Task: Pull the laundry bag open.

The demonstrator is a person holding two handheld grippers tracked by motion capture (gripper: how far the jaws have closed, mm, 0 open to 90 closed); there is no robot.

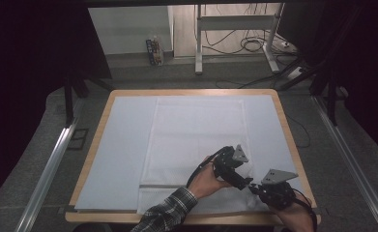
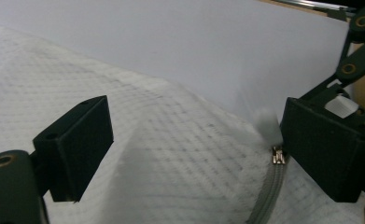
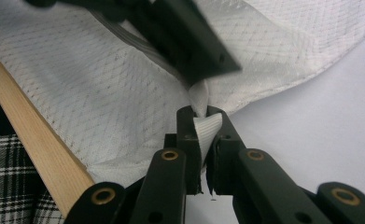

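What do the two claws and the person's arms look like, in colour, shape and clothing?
Both claws, the left claw and the right claw, are black, built of jointed bars with brass-coloured rivets and blocky flat pads. Each carries a grey three-cornered plate on top, and a black cable loops from the left one. The left forearm wears a plaid sleeve in dark and light checks.
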